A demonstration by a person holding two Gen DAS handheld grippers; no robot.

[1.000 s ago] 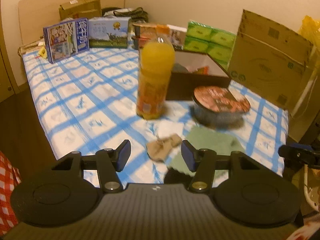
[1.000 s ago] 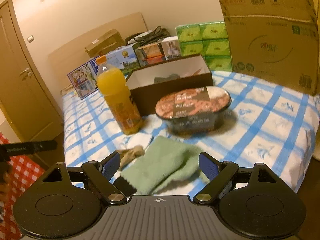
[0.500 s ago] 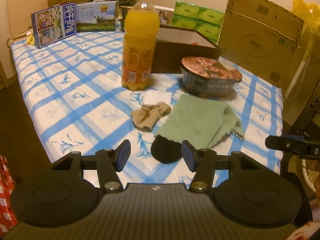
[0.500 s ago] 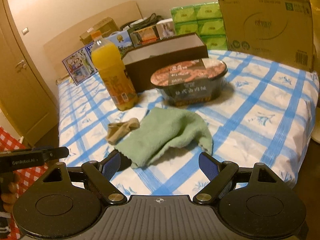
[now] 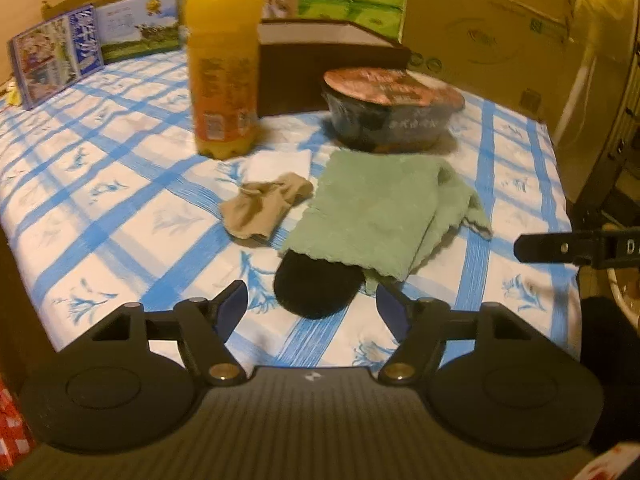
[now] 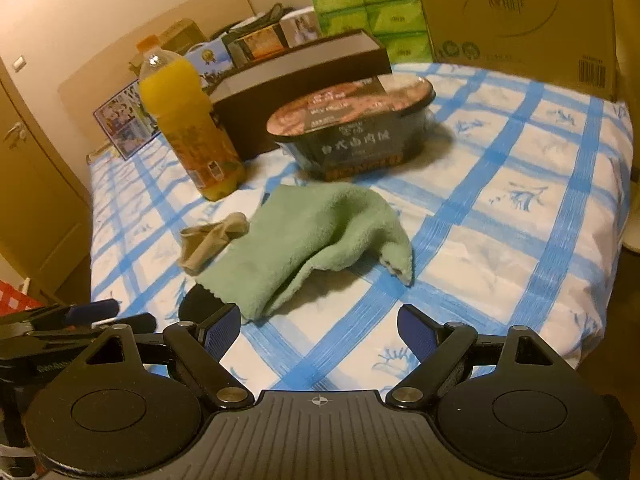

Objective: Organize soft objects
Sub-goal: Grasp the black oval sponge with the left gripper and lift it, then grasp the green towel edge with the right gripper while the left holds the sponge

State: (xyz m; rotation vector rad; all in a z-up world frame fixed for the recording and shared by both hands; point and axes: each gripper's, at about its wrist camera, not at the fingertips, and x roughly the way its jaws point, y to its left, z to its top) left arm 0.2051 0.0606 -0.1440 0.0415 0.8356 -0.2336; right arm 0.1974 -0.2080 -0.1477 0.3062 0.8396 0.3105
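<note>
A green towel [image 5: 380, 212] lies crumpled on the blue-checked tablecloth [image 5: 100, 184], partly covering a black soft item [image 5: 312, 288] at its near edge. A beige sock [image 5: 260, 204] lies just left of the towel, by a white folded cloth [image 5: 280, 162]. My left gripper [image 5: 312, 308] is open and empty, just above the black item. My right gripper [image 6: 320, 330] is open and empty, just short of the towel [image 6: 304, 236]. The sock [image 6: 208, 240] and black item [image 6: 196, 304] also show in the right wrist view.
An orange juice bottle [image 5: 222, 56] and an instant noodle bowl [image 5: 392, 108] stand behind the cloths. A brown open box [image 5: 332, 60], green tissue packs [image 5: 352, 4], a cardboard carton [image 5: 488, 28] and books [image 5: 56, 56] sit further back. The table edge is near.
Both grippers have moved lower and closer to the cloths on the table; the towel, sock and black item now look larger. Both stay open. Nothing on the table has moved.
</note>
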